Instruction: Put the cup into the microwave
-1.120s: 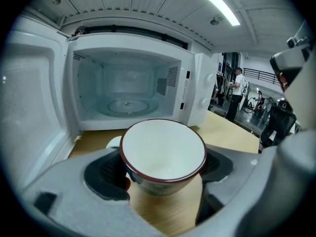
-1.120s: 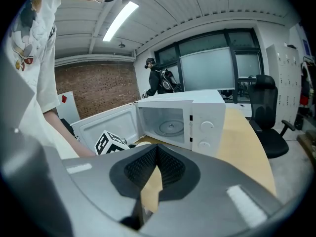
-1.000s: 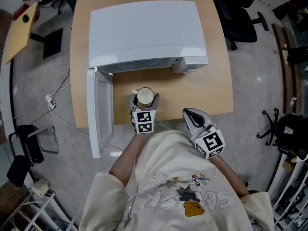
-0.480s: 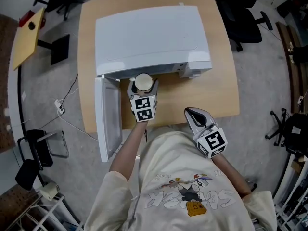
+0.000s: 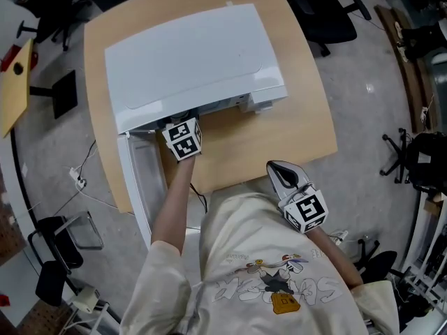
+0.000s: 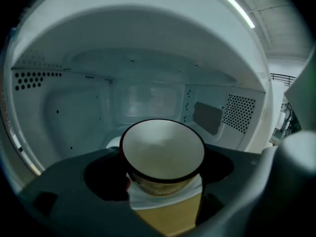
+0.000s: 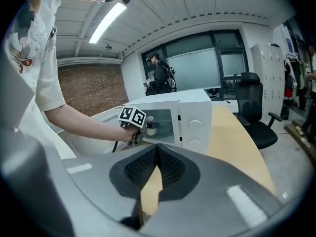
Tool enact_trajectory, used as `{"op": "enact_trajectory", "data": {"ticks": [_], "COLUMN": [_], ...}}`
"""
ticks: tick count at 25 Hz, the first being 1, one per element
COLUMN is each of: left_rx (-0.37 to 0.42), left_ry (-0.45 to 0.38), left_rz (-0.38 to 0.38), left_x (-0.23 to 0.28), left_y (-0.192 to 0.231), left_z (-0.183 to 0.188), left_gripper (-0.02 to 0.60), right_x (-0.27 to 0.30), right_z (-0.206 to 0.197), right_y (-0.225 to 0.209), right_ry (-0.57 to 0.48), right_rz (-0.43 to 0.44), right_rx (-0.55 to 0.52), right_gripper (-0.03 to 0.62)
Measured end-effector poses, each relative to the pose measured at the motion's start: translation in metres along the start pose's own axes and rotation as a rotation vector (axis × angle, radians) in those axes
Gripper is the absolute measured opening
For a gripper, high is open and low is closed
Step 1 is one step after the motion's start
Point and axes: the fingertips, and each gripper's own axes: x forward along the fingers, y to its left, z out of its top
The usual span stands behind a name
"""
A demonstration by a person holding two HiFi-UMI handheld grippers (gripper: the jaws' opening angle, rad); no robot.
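Note:
A white cup [image 6: 163, 154] with a dark rim and a tan band sits between the jaws of my left gripper [image 6: 163, 189], which is shut on it. The cup is at the mouth of the white microwave [image 5: 188, 61], whose cavity [image 6: 138, 98] fills the left gripper view. From the head view only that gripper's marker cube [image 5: 184, 139] shows, below the microwave's front edge, and the cup is hidden. The right gripper view shows the cup [image 7: 150, 127] just inside the opening. My right gripper [image 5: 281, 174] hangs shut and empty at the table's near edge.
The microwave door [image 5: 143, 180] stands open to the left, past the table's front edge. The wooden table [image 5: 293, 131] has bare room right of the microwave. A black office chair [image 5: 328, 16] stands behind the table. A person [image 7: 160, 75] stands far off.
My left gripper has carried the cup away from me, from the table in front of the microwave into its opening. The right gripper has stayed where it was.

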Motion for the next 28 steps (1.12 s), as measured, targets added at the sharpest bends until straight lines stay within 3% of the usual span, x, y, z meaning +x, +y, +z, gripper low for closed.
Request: {"op": "enact_trajectory", "data": {"ticks": [7,15,19,24,26,28], "left_rx": [-0.05,-0.033,-0.031,-0.08,-0.105,-0.142], "left_ry": [-0.024,-0.053,-0.045,-0.021,-0.013,-0.013], "left_rz": [0.059,0.027,0.008,-0.034,-0.071,-0.107], "left_x": [0.018,0.023,0.02,-0.015,-0.04,-0.07], "left_y": [0.022,0.021,0.022,0.007,-0.005,-0.014], "left_z": [0.009,0.012,0.011,-0.008,-0.019,-0.026], "left_gripper": [0.405,0.408,0.451,0.446,0.399,0.294], "right_x": [-0.009,-0.005,-0.004,-0.003,-0.001,0.003], "right_z": [-0.006,-0.003,0.0,0.002,0.003,0.005], "right_y": [-0.009,-0.005,-0.003,-0.006,-0.006,-0.003], "right_ry": [0.017,0.011,0.006,0.002,-0.007,-0.019], "right_rz": [-0.058,-0.045,-0.034,-0.039,-0.031,-0.005], "right_rx": [0.018,0.005,-0.002,-0.02,-0.028,-0.034], "right_gripper": [0.006,0.006,0.006,0.006,0.006,0.006]}}
